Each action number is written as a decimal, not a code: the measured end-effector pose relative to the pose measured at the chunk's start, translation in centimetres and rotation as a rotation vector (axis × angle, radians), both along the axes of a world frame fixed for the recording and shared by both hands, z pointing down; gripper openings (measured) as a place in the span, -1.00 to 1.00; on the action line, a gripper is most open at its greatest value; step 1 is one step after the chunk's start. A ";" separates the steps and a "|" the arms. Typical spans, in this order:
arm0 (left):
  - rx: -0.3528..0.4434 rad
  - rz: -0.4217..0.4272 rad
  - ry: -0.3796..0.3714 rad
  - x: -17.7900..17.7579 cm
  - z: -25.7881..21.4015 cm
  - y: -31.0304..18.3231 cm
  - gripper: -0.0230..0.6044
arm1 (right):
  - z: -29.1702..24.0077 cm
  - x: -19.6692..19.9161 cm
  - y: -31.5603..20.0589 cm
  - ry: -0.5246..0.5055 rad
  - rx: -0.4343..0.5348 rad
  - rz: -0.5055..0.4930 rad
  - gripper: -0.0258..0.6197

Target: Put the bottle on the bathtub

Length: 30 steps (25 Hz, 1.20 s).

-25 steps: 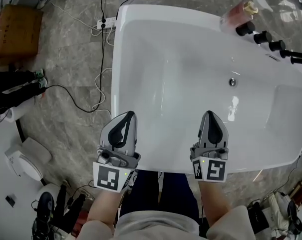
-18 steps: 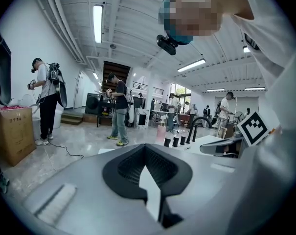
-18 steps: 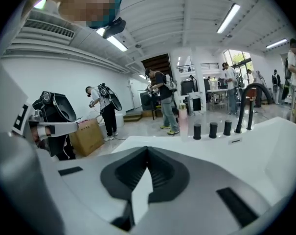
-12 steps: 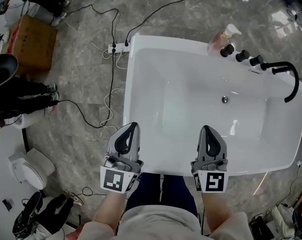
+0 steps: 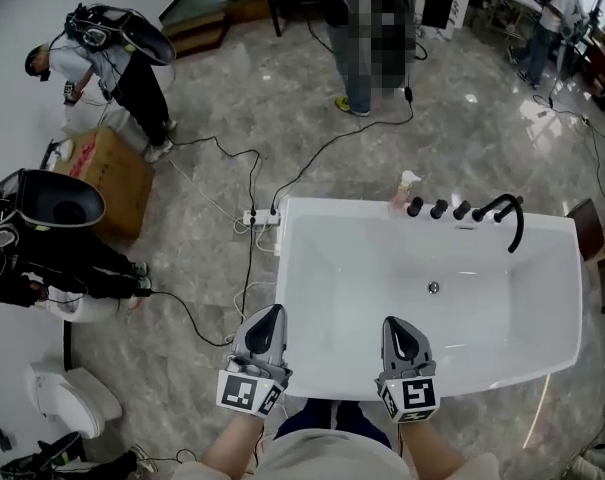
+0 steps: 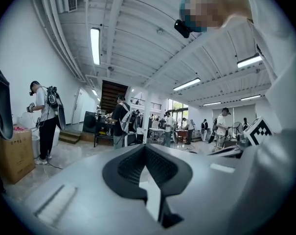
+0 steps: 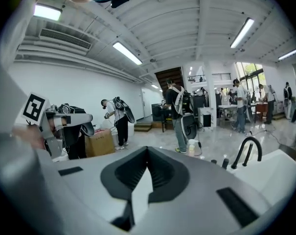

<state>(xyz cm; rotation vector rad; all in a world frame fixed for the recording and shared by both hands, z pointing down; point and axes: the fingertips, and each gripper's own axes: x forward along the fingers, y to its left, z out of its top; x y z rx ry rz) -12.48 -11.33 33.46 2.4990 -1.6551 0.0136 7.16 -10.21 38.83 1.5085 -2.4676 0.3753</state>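
A pale pink pump bottle [image 5: 406, 192] stands upright on the far rim of the white bathtub [image 5: 312, 268], just left of the black tap knobs and curved spout [image 5: 507, 216]. My left gripper [image 5: 265, 330] and right gripper [image 5: 403, 340] hover side by side over the tub's near rim, well short of the bottle. Both are shut with nothing between the fingers. The right gripper view looks past its closed tips [image 7: 148, 148] to the bottle [image 7: 192, 147] and the spout [image 7: 249, 151]. Only the hall shows beyond the closed left gripper [image 6: 145, 146] in its own view.
A power strip [image 5: 261, 217] with trailing cables lies on the marble floor by the tub's far left corner. A cardboard box [image 5: 107, 173] and people wearing gear stand at the left, another person [image 5: 372, 38] behind the tub. A white toilet [image 5: 72, 398] is at the lower left.
Both grippers and the head camera have risen. The tub now looks smaller and lower in the frame, and the hall with people has come into view. Both grippers stay shut.
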 end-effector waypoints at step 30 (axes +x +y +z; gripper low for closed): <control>0.047 0.077 0.072 1.7 -8.7 14.3 -0.94 | -11.1 0.1 13.5 -0.055 0.098 -0.004 -0.90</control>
